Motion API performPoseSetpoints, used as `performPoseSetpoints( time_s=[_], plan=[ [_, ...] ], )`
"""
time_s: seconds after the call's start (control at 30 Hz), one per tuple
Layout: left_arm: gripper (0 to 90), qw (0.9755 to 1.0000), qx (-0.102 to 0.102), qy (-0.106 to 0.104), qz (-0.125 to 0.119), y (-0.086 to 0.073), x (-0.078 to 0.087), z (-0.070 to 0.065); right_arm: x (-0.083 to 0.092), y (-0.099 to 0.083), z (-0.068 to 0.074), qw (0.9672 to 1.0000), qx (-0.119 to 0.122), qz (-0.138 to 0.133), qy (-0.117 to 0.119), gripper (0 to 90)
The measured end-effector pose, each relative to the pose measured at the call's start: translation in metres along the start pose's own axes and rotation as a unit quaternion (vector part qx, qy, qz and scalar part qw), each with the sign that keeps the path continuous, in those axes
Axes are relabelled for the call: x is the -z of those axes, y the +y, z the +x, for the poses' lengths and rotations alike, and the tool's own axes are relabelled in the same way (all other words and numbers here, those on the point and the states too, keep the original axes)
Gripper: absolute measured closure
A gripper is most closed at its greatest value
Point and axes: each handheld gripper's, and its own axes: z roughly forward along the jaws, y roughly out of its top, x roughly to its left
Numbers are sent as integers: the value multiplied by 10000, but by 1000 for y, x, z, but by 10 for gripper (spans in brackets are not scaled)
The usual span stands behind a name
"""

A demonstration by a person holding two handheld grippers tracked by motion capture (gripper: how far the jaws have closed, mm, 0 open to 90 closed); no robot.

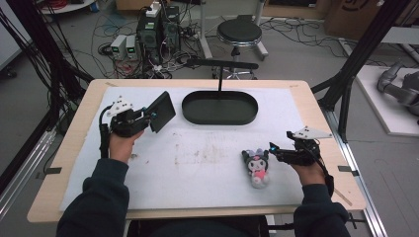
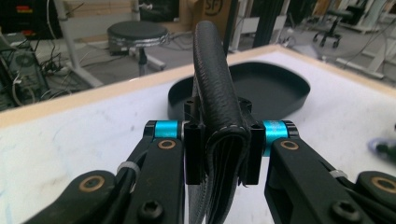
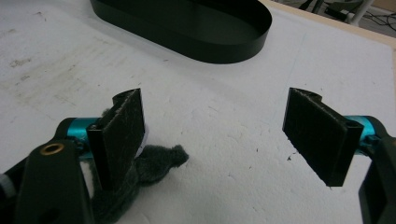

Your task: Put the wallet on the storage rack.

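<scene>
A black leather wallet [image 1: 162,111] is clamped on edge in my left gripper [image 1: 150,117], held above the mat at the table's left. In the left gripper view both pads press the folded wallet [image 2: 215,84], with my left gripper [image 2: 223,149] shut on it. An oval black tray [image 1: 220,106] lies at the back centre, to the right of the wallet. A small plush toy [image 1: 257,165] in black, white and pink lies at the front right. My right gripper [image 1: 274,148] rests beside it, open. In the right gripper view the toy's dark fabric [image 3: 149,161] lies outside the left pad [image 3: 121,126], and between the jaws is bare mat.
A white mat [image 1: 207,177] with faint stains in its middle covers the wooden table. A black T-shaped stand [image 1: 222,64] rises behind the tray. Beyond the table stand a stool [image 1: 239,33], computer boxes and loose cables on the floor.
</scene>
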Motion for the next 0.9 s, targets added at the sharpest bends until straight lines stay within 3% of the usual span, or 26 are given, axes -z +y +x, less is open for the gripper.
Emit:
performPoseSetpoints(
  time_s=[0.1, 0.43, 0.67, 0.77, 0.9],
  plan=[
    [760, 10000, 49, -57, -46, 10, -12, 1, 0, 0, -2, 10000, -16, -12, 13, 214],
    [760, 9998, -94, -137, -110, 37, -58, -2, 1, 0, -5, 9999, -142, -87, 36, 214],
    [759, 9994, -203, -291, -23, 35, -94, -10, 3, 0, -7, 9998, -167, -139, 22, 214],
    [760, 9992, -277, -262, 123, 34, -110, -13, 3, 0, -7, 9998, -152, -147, 31, 214],
    [759, 9991, -329, -247, 133, 38, -129, -18, 3, 0, -7, 9998, -133, -165, 45, 214]
  ],
)
